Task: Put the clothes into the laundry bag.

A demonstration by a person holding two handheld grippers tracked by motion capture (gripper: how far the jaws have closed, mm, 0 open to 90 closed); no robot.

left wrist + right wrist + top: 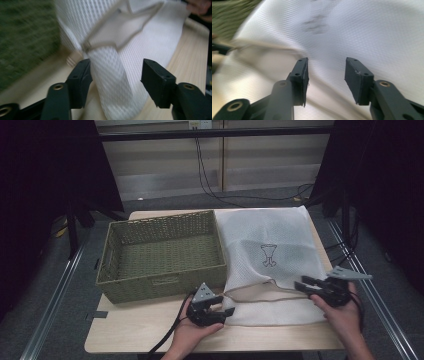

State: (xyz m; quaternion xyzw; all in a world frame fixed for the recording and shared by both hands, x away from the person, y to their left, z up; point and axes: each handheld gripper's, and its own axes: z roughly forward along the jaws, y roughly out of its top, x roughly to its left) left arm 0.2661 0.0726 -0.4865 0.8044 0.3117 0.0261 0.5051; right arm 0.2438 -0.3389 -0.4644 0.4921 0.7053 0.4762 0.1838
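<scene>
On the wooden table [150,330] in front of me, the largest thing is a white mesh laundry bag [280,245], lying flat over the right half with a small dark emblem [269,255] printed near its middle. Its near edge is lifted and folded, and the opening gapes toward me, edged with a beige band [260,292]. Just left of it, touching its side, sits an empty olive woven basket [162,254]. My left gripper [220,310] rests at the bag's near left corner; in the left gripper view its jaws are spread, with a fold of mesh rising between them and brushing the left jaw. My right gripper [307,285] is at the bag's near right edge; in the right gripper view its jaws stand apart over the cloth, pinching nothing.
</scene>
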